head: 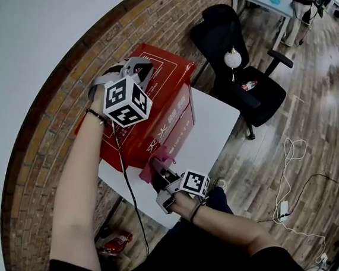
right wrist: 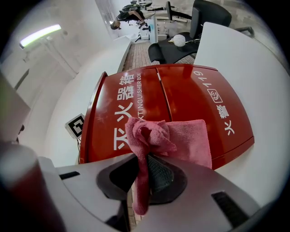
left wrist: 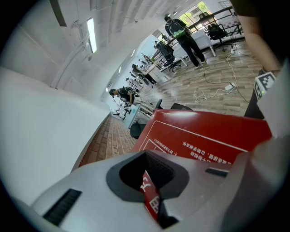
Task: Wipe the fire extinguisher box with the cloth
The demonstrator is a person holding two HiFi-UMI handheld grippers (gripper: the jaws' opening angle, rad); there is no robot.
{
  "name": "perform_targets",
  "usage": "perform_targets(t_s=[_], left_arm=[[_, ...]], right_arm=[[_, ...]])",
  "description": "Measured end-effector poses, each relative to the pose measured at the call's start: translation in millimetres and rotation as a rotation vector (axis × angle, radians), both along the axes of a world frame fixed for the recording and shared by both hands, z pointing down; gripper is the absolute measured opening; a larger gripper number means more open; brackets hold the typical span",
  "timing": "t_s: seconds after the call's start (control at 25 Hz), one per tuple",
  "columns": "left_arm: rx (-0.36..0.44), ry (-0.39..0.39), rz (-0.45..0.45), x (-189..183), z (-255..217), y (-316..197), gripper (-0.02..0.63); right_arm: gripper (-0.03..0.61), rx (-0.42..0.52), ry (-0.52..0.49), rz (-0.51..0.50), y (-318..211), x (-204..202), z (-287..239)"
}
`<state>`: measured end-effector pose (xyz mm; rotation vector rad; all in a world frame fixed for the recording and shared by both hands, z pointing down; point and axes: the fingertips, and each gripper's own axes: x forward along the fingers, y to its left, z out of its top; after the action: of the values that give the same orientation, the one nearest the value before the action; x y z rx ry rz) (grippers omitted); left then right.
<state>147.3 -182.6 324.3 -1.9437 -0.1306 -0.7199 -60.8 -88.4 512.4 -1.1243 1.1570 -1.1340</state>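
The red fire extinguisher box (head: pixel 174 117) stands on a white table (head: pixel 208 135) against a brick wall. My left gripper (head: pixel 141 71) sits at the box's top, on the wall side. In the left gripper view its jaws (left wrist: pixel 152 181) are shut on a thin red printed edge of the box (left wrist: pixel 204 136). My right gripper (head: pixel 164 176) is low at the near end of the box's front, shut on a pink cloth (head: pixel 158 159). In the right gripper view the cloth (right wrist: pixel 181 138) bunches out of the jaws (right wrist: pixel 144 170) and lies against the lettered front (right wrist: pixel 181 97).
A black office chair (head: pixel 236 67) stands beyond the table with a white ball and a bottle on it. Cables (head: pixel 288 173) trail over the wooden floor at the right. A red bottle (head: pixel 114 243) lies on the floor under the table. People stand far off in the room (left wrist: pixel 183 38).
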Motion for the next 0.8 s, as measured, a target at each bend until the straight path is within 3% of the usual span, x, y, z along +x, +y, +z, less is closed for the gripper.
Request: perform_targets(t_s=[0.2,0.8], left_arm=[[0.0,-0.001,-0.001,-0.1,0.0,-0.3,0.026],[0.001,0.001,-0.001,-1.3,-0.2,1.4,0.026]], right_arm=[[0.064,0.004,0.03,-0.008,2.2,-1.1,-18.1],[0.064,0.175,0.05,-0.008,1.0,-8.2,-84.3]])
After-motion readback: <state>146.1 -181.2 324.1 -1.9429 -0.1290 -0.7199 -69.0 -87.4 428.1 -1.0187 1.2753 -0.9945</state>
